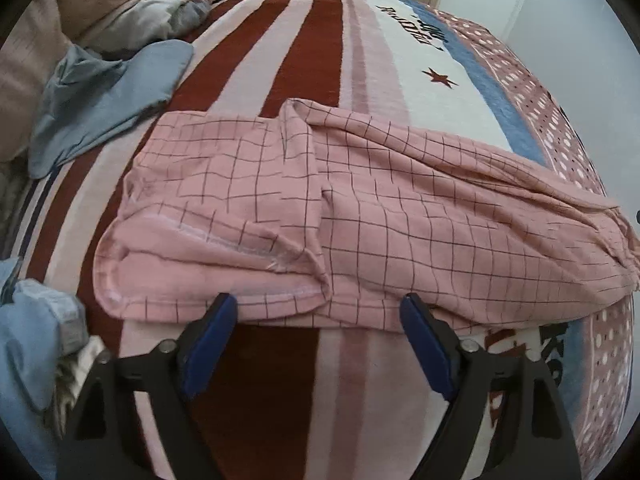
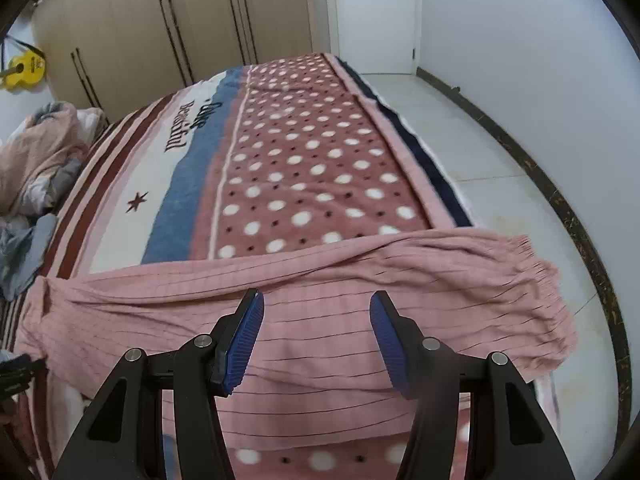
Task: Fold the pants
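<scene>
Both my left tongs [image 1: 316, 312] and right tongs [image 2: 316, 308] stand wide and empty, the pink checked pants [image 1: 340, 216] lying just ahead of their tips across the blanket [image 1: 308, 40]. Risk: pinching one layer only would drag the fold apart. The cloth is rumpled, its gathered waistband [image 2: 536, 280] overhanging the bed edge.

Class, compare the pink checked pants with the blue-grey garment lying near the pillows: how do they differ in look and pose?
The pink checked pants carry a dark grid; the blue-grey garment is plain. The pants lie stretched across the blanket, one end folded over and the other hanging over the bed's edge; the blue-grey garment sits crumpled at the side by the pillows. Both are soft cloth resting on the same bed, and neither is gripped.
</scene>
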The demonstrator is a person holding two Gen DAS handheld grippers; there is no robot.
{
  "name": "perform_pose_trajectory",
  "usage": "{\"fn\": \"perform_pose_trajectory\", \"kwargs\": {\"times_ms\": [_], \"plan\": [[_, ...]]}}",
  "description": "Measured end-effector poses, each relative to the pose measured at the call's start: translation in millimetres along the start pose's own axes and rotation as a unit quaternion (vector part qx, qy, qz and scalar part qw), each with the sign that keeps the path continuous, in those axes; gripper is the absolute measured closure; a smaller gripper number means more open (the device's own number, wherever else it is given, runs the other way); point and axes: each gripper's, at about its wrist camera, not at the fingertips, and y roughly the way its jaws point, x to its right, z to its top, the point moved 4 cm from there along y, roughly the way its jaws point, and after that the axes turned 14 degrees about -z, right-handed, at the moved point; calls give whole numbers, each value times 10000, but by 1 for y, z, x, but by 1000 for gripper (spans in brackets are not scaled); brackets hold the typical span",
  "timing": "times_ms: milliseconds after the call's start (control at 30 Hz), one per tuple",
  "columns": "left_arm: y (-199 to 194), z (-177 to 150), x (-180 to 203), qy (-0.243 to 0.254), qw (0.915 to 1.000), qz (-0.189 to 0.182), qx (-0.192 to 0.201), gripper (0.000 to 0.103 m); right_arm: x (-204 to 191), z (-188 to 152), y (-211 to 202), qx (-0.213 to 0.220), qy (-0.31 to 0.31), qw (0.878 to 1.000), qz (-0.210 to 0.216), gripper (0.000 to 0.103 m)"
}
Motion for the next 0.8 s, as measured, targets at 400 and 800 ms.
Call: {"fn": "perform_pose_trajectory", "kwargs": {"times_ms": [400,800], "plan": [[-2,6,-32,5,9998,-6,174,99,-41,-5,-16,79,-270,9996,36,52],[-67,78,-87,-68,9963,157,840,99,-65,9,-54,96,-51,9999,75,52]]}}
